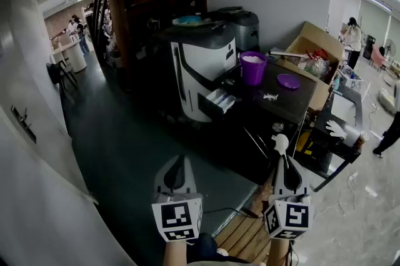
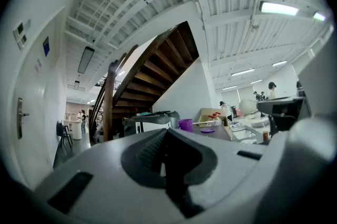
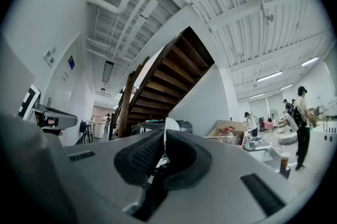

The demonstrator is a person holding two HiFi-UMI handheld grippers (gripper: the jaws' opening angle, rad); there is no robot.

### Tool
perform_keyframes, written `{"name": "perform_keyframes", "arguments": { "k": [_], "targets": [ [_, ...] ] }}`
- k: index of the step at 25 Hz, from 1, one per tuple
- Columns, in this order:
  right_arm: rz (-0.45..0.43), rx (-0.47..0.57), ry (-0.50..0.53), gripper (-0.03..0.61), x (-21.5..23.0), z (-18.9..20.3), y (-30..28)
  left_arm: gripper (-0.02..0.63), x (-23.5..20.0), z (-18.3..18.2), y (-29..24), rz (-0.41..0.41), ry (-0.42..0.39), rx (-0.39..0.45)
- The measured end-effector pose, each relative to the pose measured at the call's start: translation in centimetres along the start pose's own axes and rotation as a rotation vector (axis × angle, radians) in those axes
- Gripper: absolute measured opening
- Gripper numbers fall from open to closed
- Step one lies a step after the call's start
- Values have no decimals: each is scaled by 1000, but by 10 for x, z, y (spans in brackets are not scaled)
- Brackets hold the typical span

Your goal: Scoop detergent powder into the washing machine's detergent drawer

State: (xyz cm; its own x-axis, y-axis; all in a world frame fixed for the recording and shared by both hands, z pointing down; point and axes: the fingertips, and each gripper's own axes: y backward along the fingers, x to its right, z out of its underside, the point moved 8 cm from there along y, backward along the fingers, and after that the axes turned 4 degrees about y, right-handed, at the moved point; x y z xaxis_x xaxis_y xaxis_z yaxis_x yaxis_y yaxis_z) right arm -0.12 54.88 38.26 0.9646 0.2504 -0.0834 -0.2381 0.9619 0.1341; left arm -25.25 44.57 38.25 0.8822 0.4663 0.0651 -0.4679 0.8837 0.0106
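Detergent powder (image 1: 252,59) is seen in a purple cup (image 1: 253,72) on the dark table (image 1: 300,99), and scooping looks not yet begun. From the left, the left gripper (image 1: 180,166) is closed with nothing in it, the drawer (image 1: 220,100) of the washing machine (image 1: 199,68) is pulled open, and the right gripper (image 1: 282,158) is pinched on a white scoop (image 1: 280,142). Open floor (image 1: 125,152) is seen on the left, but the table's near edge seems close by the scoop, so the scoop should be lifted over it to the cup.

A dark table (image 1: 299,103) is carrying a purple tub (image 1: 253,71) holding white powder (image 1: 252,59), a purple lid (image 1: 288,80) lying flat beside it, and a small white item (image 1: 270,96) nearer its front.
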Motion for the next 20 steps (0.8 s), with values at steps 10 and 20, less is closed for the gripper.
{"name": "perform_keyframes", "arguments": {
  "k": [10, 20],
  "targets": [
    [-5, -3, -1, 21, 3, 3, -7, 2, 3, -1, -7, 1, -16, 3],
    [-20, 0, -12, 21, 0, 10, -18, 2, -4, 10, -15, -25, -1, -27]
  ]
}}
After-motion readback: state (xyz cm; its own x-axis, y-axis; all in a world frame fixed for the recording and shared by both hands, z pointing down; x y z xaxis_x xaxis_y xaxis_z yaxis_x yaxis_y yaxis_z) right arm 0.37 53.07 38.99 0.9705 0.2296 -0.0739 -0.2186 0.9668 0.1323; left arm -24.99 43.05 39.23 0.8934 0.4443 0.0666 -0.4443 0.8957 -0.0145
